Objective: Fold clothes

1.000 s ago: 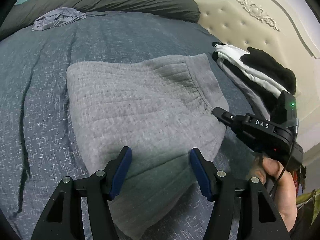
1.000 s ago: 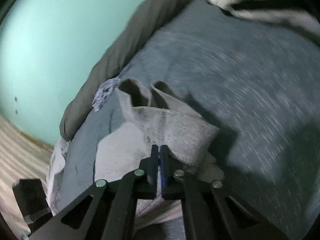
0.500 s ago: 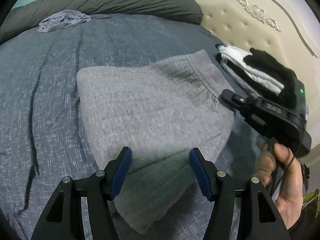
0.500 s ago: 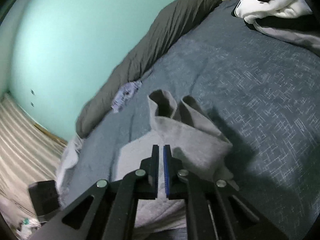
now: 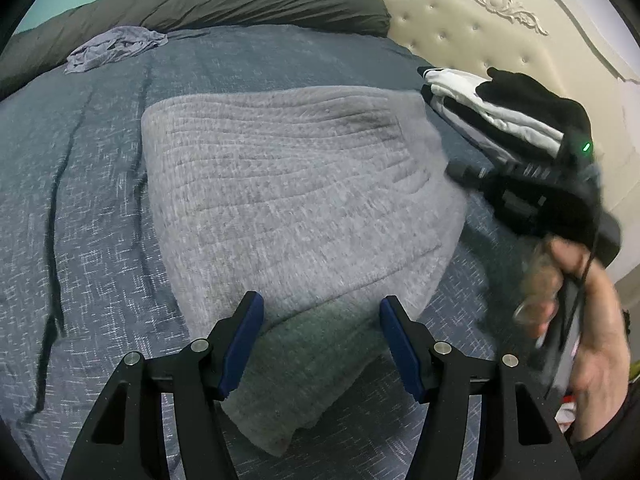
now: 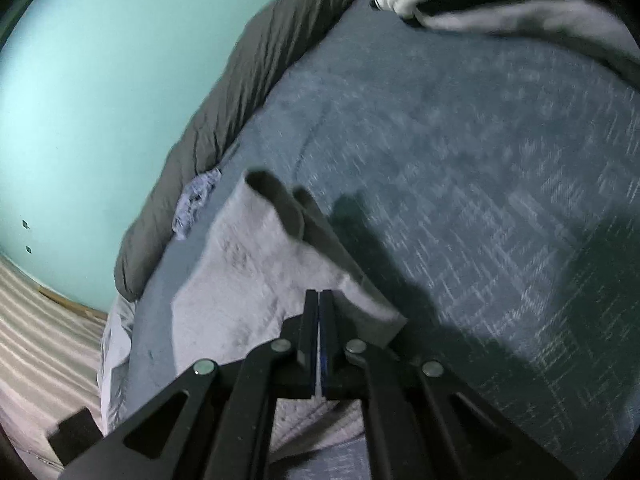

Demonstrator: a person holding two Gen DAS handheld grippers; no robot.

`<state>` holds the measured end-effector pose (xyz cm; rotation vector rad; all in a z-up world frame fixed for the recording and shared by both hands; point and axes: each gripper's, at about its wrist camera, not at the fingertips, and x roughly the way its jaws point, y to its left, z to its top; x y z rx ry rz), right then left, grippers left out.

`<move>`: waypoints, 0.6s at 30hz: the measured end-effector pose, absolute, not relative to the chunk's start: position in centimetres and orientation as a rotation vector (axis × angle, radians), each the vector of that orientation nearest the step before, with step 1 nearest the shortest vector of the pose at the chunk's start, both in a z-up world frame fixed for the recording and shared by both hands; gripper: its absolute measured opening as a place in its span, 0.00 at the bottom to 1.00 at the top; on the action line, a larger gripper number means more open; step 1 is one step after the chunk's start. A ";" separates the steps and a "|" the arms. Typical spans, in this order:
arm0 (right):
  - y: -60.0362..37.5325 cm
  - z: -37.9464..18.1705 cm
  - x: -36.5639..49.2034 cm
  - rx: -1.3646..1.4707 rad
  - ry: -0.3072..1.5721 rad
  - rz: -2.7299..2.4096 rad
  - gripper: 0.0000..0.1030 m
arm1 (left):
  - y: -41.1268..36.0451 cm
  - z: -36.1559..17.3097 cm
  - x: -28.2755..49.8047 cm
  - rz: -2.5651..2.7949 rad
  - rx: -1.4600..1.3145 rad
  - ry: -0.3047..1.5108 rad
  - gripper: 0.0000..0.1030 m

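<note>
Grey garment lies folded flat on the bed, roughly mid-bed, quilted ribs running across it. Long axis runs from the near corner under the left tool away toward the headboard side; wider at the far end, tapering to a blunt corner near the camera. In the right wrist view, same garment shows two open tube-like ends at its far edge — pointing toward the dark duvet along the bed's edge.

Left tool stands apart, blue pads spread, over the garment's near corner; contact with the cloth can't be told, nothing clamped. Right tool together, pads meeting; tips sit right at the garment's edge, but whether cloth is pinched between them can't be told. From the left wrist view, right tool is blurred, tip at the garment's right edge, held by a hand; a green light glows on its body. Lettering on its side too smeared to read.

Stack of folded black-and-white clothes near the headboard, just beyond the right tool. Crumpled grey-blue cloth lies far off by the duvet. No other brands or labels legible.
</note>
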<state>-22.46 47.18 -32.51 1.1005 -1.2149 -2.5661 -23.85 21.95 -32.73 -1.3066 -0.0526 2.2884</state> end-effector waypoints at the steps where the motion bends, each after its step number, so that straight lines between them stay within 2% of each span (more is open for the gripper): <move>1: 47.2 -31.8 -22.6 1.062 -1.198 -2.561 0.00 | 22.0 -32.8 -23.8 2.288 -1.305 -0.048 0.63; 3: 46.9 -30.5 -23.1 0.989 -1.153 -2.541 0.05 | 21.9 -32.9 -23.9 2.287 -1.303 -0.043 0.63; 10: 44.4 -29.1 -25.1 0.947 -0.999 -2.485 0.05 | 22.1 -33.1 -23.8 2.293 -1.291 -0.027 0.63; 15: 45.2 -32.1 -26.7 1.096 -1.065 -2.481 0.05 | 22.1 -33.4 -23.7 2.290 -1.274 -0.002 0.63; 16: 45.5 -32.7 -26.9 1.130 -1.089 -2.480 0.00 | 22.2 -33.4 -23.7 2.286 -1.272 0.001 0.63; 18: 46.1 -34.0 -27.3 1.197 -1.138 -2.477 0.00 | 22.2 -33.4 -23.8 2.281 -1.270 0.009 0.63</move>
